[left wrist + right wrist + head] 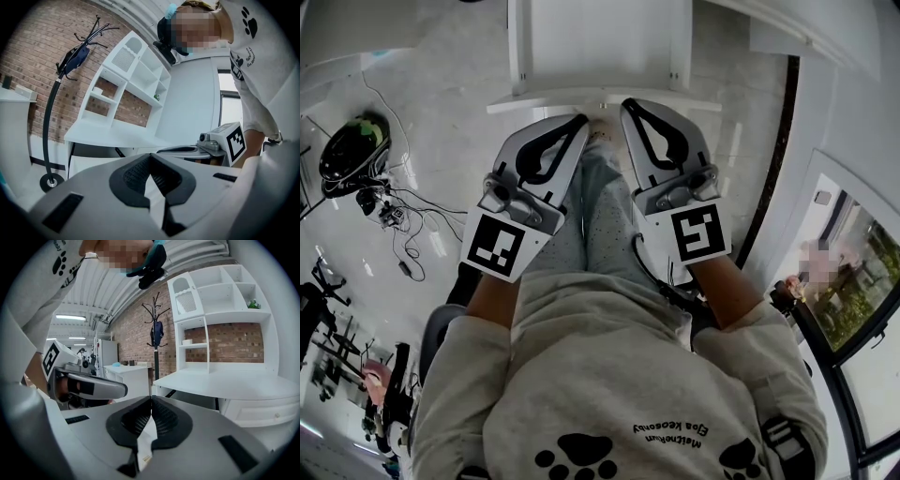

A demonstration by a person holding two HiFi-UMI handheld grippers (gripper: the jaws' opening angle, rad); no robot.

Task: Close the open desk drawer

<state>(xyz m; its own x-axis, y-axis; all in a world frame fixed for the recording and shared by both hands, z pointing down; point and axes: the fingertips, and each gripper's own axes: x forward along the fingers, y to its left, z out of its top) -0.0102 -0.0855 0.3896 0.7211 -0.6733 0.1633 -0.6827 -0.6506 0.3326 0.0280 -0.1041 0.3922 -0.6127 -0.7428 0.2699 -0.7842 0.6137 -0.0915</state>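
Left gripper (579, 122), right gripper (628, 105) — jaws closed, empty — facing white desk (581, 101); coat stand (155, 341) beside it.

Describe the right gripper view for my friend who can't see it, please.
The right gripper has its two jaws shut together, holding nothing. Ahead stands a white desk with shelves on top, against a brick wall, a black coat stand beside it. The left gripper pokes in from the left.
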